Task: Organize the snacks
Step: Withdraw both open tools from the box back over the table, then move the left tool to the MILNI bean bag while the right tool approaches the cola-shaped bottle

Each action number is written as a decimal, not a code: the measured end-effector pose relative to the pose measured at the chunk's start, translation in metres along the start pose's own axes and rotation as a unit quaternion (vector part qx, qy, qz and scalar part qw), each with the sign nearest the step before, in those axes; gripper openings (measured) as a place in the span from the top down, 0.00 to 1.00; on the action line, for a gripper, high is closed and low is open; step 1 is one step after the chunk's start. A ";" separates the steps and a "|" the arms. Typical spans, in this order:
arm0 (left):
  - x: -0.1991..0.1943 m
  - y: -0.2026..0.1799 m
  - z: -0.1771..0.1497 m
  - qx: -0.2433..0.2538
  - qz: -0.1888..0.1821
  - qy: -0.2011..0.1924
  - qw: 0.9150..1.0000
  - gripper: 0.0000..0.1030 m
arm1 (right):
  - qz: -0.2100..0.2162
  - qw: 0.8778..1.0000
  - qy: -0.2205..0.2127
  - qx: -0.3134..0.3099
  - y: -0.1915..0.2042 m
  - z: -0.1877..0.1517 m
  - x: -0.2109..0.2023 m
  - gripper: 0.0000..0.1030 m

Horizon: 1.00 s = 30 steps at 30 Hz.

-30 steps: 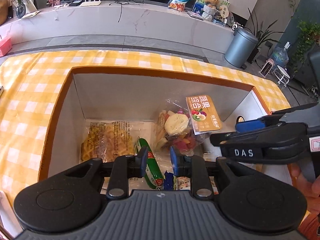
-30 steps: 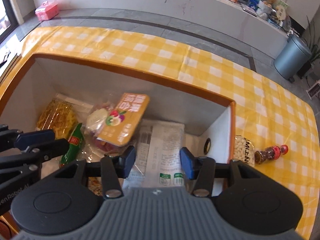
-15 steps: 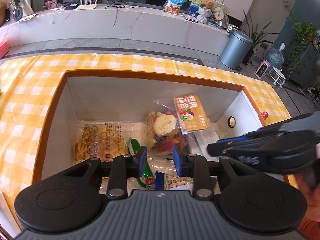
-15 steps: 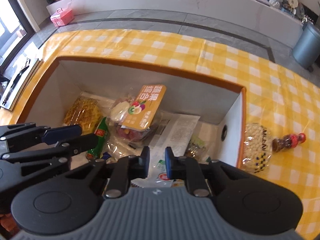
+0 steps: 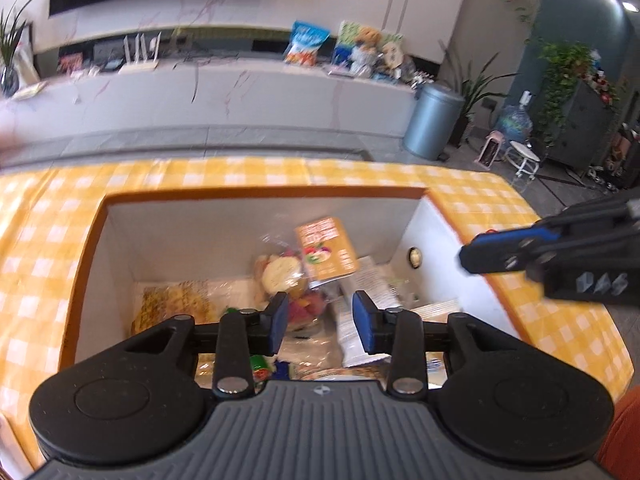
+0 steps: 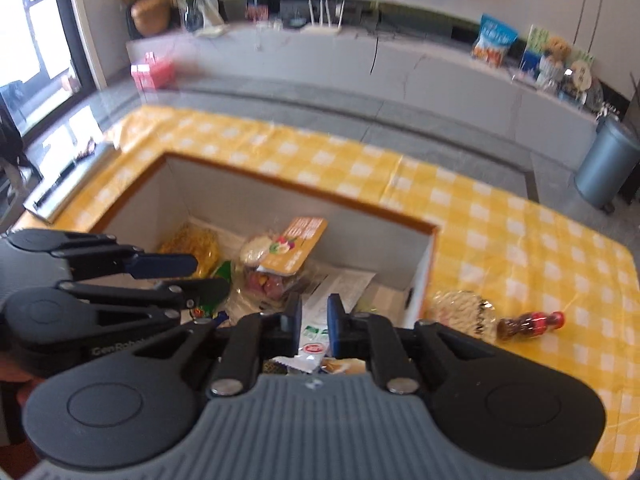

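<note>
Both grippers higher above box point(image 5: 256, 194)

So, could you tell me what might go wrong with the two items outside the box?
The red-capped bottle lies on its side right beside the clear snack bag; moving the bag could set it rolling. The right gripper is shut, so it may shove the bag unless opened first.

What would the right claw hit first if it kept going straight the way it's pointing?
Most likely the white printed packet lying in the box: it shows right between the tips of the shut right claw. Depth is hard to judge.
</note>
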State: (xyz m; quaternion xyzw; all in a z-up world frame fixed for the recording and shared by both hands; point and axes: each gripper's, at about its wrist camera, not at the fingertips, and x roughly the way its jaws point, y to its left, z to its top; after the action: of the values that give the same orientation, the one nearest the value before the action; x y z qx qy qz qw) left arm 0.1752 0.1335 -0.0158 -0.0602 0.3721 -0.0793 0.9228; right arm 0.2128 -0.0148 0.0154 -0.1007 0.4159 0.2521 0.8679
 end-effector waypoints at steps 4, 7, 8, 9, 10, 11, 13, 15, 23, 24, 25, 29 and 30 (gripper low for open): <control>-0.007 -0.020 -0.001 0.026 -0.020 -0.032 0.999 0.59 | -0.006 0.999 -0.045 0.024 -0.028 -0.018 -0.035 0.90; -0.009 -0.038 0.000 0.040 -0.051 -0.048 0.997 0.58 | -0.023 0.996 -0.074 0.042 -0.050 -0.036 -0.054 0.90; -0.010 -0.045 0.001 0.046 -0.060 -0.053 0.996 0.58 | -0.029 0.995 -0.082 0.047 -0.057 -0.043 -0.059 0.90; -0.011 -0.052 0.002 0.055 -0.068 -0.057 0.995 0.57 | -0.035 0.994 -0.090 0.053 -0.064 -0.050 -0.062 0.90; -0.011 -0.059 0.001 0.063 -0.077 -0.061 0.993 0.56 | -0.040 0.993 -0.098 0.059 -0.070 -0.057 -0.066 0.90; -0.011 -0.067 0.002 0.071 -0.084 -0.061 0.992 0.53 | -0.043 0.991 -0.107 0.066 -0.078 -0.063 -0.068 0.90; -0.008 -0.082 0.003 0.083 -0.102 -0.060 0.989 0.51 | -0.049 0.988 -0.123 0.080 -0.092 -0.075 -0.068 0.90; -0.004 -0.098 0.001 0.097 -0.114 -0.055 0.987 0.51 | -0.066 0.985 -0.132 0.091 -0.106 -0.089 -0.066 0.86; 0.032 -0.156 0.007 0.159 -0.109 -0.003 0.981 0.50 | -0.093 0.978 -0.124 0.139 -0.154 -0.127 -0.033 0.81; 0.038 -0.160 0.009 0.163 -0.106 0.005 0.981 0.50 | -0.094 0.977 -0.120 0.150 -0.158 -0.128 -0.029 0.79; 0.043 -0.163 0.010 0.170 -0.104 0.011 0.980 0.50 | -0.094 0.975 -0.118 0.160 -0.163 -0.129 -0.025 0.79; 0.069 -0.175 0.016 0.219 -0.089 0.048 0.970 0.43 | -0.074 0.973 -0.108 0.190 -0.182 -0.131 -0.010 0.73; 0.075 -0.178 0.017 0.231 -0.081 0.059 0.968 0.40 | -0.068 0.973 -0.105 0.194 -0.185 -0.130 -0.006 0.72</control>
State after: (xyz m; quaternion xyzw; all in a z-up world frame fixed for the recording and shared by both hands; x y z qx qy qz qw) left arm 0.2225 -0.0543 -0.0246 0.1291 0.3910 -0.2413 0.8788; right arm 0.2188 -0.2246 -0.0687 0.0692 0.3554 0.1164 0.9249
